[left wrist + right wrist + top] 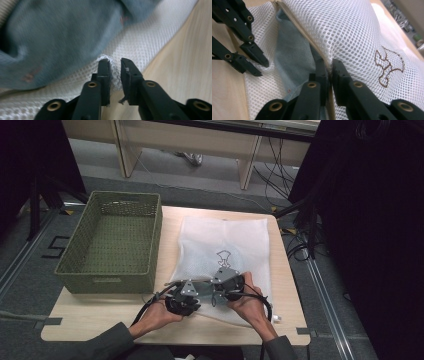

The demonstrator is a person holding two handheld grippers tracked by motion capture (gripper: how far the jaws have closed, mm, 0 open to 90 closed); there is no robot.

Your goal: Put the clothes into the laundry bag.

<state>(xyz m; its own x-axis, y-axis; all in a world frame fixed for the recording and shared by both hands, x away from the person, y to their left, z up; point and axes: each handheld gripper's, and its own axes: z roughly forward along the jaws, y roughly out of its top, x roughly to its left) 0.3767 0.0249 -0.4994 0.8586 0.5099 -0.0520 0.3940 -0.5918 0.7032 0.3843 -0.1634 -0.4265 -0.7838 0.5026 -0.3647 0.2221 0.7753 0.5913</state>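
A white mesh laundry bag [225, 237] with a brown stitched emblem [389, 65] lies flat on the wooden table [85, 320]. Both grippers meet at its near, open end. My right gripper [327, 62] is shut on the tan-trimmed upper edge of the bag [347, 30] and lifts it off the lower layer. A blue-grey cloth [292, 60] lies inside the opening. My left gripper [115, 62] stands slightly open on the lower edge of the bag [142, 45], a small fold of mesh loose between its jaws, the cloth [62, 37] just beyond. In the high view, left gripper [192, 296] and right gripper [220, 290] sit close together.
A green woven basket [107, 281] with nothing in it stands on the table's left part, right beside the bag. Bare wood runs along the near edge and the right side. Black cables [300, 240] hang off the table's far right corner.
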